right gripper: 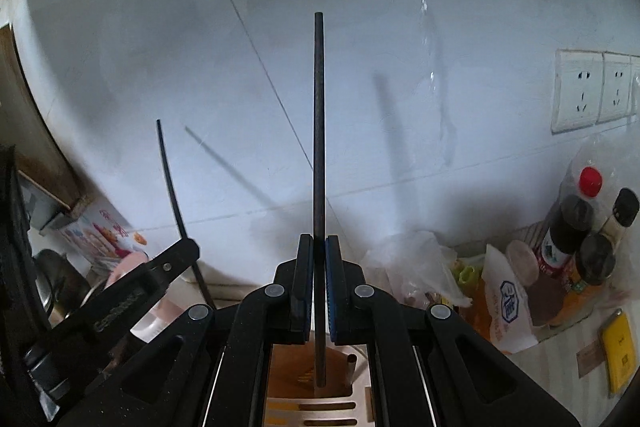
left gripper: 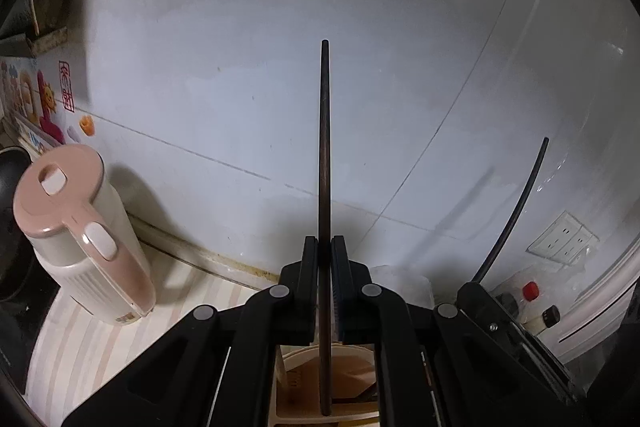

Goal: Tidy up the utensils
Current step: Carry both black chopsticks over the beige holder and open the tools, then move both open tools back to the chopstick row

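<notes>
My left gripper (left gripper: 324, 247) is shut on a dark brown chopstick (left gripper: 325, 147) that stands upright between the jaws, its lower end above a beige utensil holder (left gripper: 352, 379). My right gripper (right gripper: 319, 245) is shut on a second dark chopstick (right gripper: 319, 127), also upright, its lower end over the same slotted holder (right gripper: 328, 407). The right gripper and its chopstick (left gripper: 516, 203) show at the right of the left wrist view. The left gripper's finger (right gripper: 140, 291) and its chopstick (right gripper: 176, 199) show at the left of the right wrist view.
A pink and cream kettle (left gripper: 80, 239) stands left on the striped counter (left gripper: 80, 347). The white tiled wall (left gripper: 280, 67) is close ahead, with sockets (right gripper: 592, 91). Sauce bottles (right gripper: 576, 227), plastic bags (right gripper: 420, 259) and a yellow packet (right gripper: 620, 355) sit at right.
</notes>
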Motion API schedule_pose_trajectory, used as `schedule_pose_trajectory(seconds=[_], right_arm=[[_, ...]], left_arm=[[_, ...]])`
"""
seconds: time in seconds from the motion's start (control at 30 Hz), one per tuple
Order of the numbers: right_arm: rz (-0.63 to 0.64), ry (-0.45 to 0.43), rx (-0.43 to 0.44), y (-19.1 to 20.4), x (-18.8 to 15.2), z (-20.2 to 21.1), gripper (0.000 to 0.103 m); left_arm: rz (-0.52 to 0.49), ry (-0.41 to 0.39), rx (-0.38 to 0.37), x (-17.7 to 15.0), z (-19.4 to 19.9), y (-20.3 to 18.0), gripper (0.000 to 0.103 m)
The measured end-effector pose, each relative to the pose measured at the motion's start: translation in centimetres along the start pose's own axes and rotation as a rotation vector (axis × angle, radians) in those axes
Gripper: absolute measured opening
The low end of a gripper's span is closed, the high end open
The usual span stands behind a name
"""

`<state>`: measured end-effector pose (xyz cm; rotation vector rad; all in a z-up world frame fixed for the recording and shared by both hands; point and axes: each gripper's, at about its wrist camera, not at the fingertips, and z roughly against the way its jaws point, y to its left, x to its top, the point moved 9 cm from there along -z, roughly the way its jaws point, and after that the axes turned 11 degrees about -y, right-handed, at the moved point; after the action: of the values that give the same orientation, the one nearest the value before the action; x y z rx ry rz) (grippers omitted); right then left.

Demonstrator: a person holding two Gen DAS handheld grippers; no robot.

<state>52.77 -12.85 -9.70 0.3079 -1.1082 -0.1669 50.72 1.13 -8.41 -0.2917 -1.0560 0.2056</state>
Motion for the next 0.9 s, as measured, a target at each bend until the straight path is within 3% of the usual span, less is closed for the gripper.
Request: schedule_pose_trajectory(seconds=[0.23,0.53,0.67,0.8,0.83,0.9], right_arm=[[0.046,0.019,0.007,-0.1,-1.9,-0.2,0.006],[0.059,0.037,0.008,-0.3,-2.5,0.9,0.006],[0.069,0.096,0.018,-0.2,-3.2,0.8,0.006],[0.059,0.148,0.039,-0.2,-3.3,1.4,0.008],[0.051,0.149,0.042,-0.3,-3.1,1.7,0.015],[0.022,0.144,0.047,-0.8,-2.2,2.9,0.037]], left_arm=[[-0.068,0.017,0.006,-1.9,0.2,-0.4,0.004],[-0.085,0.032,-0.01,-2.2,1.1,0.0,0.004],[-0.133,0.065,-0.012,-2.7,2.0,-0.5,0.005],[-0.161,0.067,-0.008,-1.2,4.6,-1.0,0.01],[-0.165,0.053,-0.005,-0.6,5.5,-1.0,0.013],[-0.169,0.036,0.019,0.4,7.5,-0.8,0.036]])
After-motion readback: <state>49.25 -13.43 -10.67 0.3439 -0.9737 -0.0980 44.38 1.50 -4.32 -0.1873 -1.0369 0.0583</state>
